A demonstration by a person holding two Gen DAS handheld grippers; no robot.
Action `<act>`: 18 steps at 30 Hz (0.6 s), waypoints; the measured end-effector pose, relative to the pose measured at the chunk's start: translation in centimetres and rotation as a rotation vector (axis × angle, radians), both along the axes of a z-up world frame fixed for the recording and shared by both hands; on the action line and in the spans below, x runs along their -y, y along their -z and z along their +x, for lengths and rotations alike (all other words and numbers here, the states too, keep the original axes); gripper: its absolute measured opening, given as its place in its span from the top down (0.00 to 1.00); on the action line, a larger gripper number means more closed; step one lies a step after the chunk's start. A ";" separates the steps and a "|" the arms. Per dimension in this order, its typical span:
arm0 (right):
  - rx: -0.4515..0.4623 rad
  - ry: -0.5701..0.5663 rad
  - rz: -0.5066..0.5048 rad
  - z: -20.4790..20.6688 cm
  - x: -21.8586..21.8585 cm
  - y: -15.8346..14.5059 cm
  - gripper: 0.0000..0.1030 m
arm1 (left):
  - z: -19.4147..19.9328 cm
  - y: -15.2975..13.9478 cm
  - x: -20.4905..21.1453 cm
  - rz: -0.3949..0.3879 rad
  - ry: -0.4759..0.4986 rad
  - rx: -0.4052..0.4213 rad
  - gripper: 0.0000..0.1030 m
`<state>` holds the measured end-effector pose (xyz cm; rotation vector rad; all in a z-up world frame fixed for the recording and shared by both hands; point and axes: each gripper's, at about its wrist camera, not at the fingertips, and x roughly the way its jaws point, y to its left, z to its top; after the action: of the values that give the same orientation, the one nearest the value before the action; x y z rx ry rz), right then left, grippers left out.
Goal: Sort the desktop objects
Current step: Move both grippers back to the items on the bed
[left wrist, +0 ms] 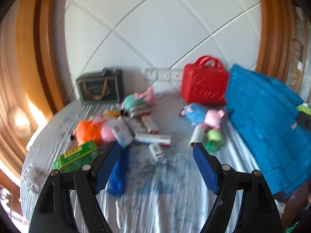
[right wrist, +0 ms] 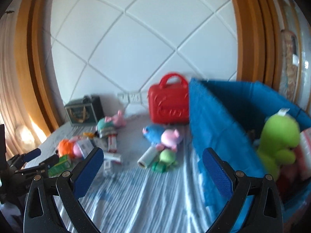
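Observation:
Both views are blurred by motion. My left gripper (left wrist: 156,147) is open and empty above the striped cloth, in front of a heap of small boxes (left wrist: 151,137), a green box (left wrist: 77,157) and an orange pig plush (left wrist: 89,132). My right gripper (right wrist: 153,153) is also open and empty, with a white roll (right wrist: 147,157), a small green toy (right wrist: 165,159) and a blue pig plush (right wrist: 161,136) beyond it. A teal pig plush (right wrist: 108,124) lies farther back. The blue fabric bin (right wrist: 223,126) on the right holds a green plush (right wrist: 278,141). The left gripper (right wrist: 45,156) shows at the right wrist view's left edge.
A red carry case (right wrist: 167,104) stands against the white padded wall beside the bin. A dark box (right wrist: 83,110) sits at the back left. Crumpled white tissue (left wrist: 33,176) lies near the cloth's left edge. Wooden frames flank both sides.

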<state>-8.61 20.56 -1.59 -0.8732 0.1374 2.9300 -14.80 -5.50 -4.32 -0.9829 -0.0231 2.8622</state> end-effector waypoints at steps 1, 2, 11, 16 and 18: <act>0.027 0.006 -0.001 -0.9 0.2 0.9 0.00 | -0.8 1.2 1.0 0.004 -0.012 0.032 0.24; 0.052 0.010 0.000 -1.6 0.3 1.8 0.00 | -1.3 2.0 1.7 0.004 -0.022 0.051 0.24; 0.380 -0.020 -0.001 -9.6 -0.8 13.8 0.00 | -7.5 11.2 1.4 0.010 -0.062 0.242 0.24; 0.502 0.038 -0.051 -13.8 -3.8 19.5 0.00 | -12.0 15.8 -1.4 -0.003 -0.034 0.320 0.25; 0.535 0.059 -0.077 -15.2 -4.9 21.3 0.00 | -13.8 17.0 -2.7 -0.010 -0.018 0.338 0.25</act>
<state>-23.84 25.42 -22.85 -1.5896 0.2322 2.5402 -28.56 -2.81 -21.35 -1.4613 -0.0465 2.6781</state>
